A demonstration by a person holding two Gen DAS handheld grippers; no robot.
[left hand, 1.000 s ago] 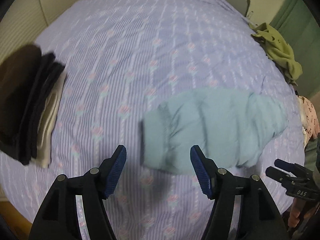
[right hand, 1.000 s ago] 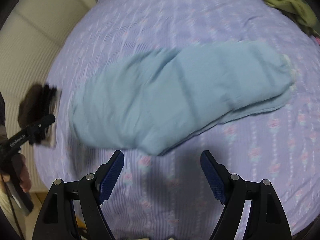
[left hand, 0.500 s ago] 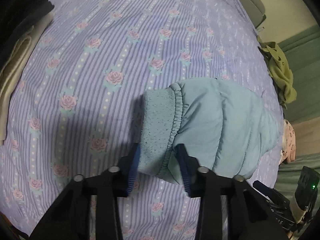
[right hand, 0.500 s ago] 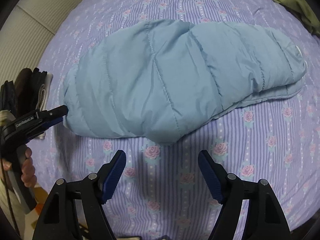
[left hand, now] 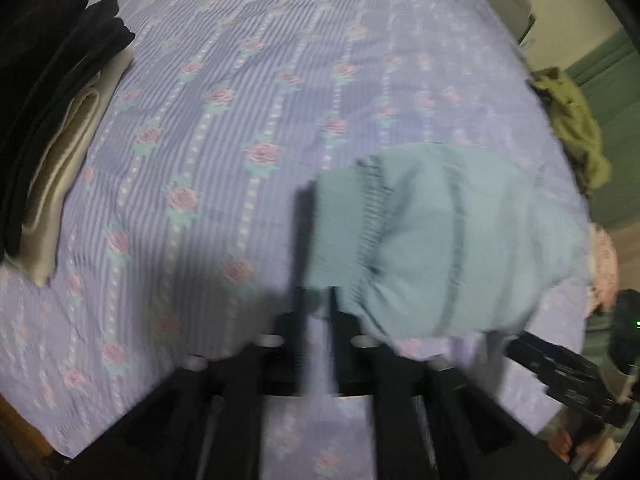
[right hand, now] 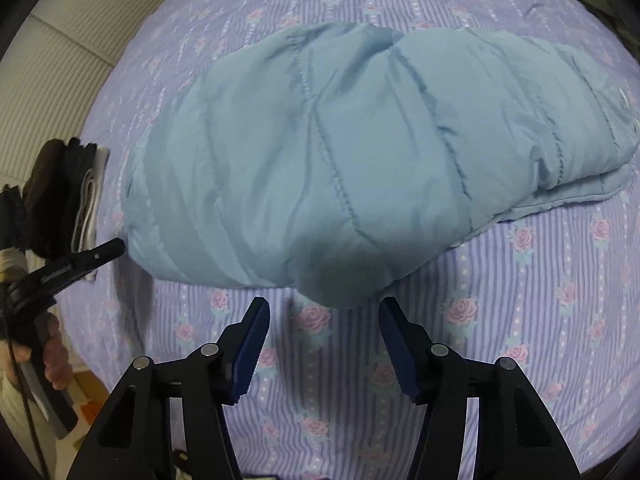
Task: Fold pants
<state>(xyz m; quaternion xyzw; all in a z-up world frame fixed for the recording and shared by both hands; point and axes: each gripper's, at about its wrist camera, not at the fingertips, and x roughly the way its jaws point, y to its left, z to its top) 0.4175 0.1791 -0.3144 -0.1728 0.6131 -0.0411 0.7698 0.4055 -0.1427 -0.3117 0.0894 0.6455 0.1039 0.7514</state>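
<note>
Light blue quilted pants (right hand: 360, 152) lie folded on the bed, with the ribbed waistband (left hand: 340, 224) toward my left gripper. My left gripper (left hand: 316, 304) is shut on the near corner of the waistband; this view is motion-blurred. In the right wrist view the left gripper (right hand: 108, 250) shows at the pants' left end. My right gripper (right hand: 322, 316) is open, its blue pads either side of the near edge of the pants, just short of the cloth. The right gripper also shows in the left wrist view (left hand: 560, 368) at the lower right.
The bed has a purple striped sheet with roses (left hand: 240, 120). A stack of folded dark and cream clothes (left hand: 56, 132) sits at the left, and also shows in the right wrist view (right hand: 68, 196). An olive garment (left hand: 572, 128) lies at the right edge.
My left gripper has closed from open onto the waistband corner. My right gripper has moved in toward the near edge of the pants and stays open.
</note>
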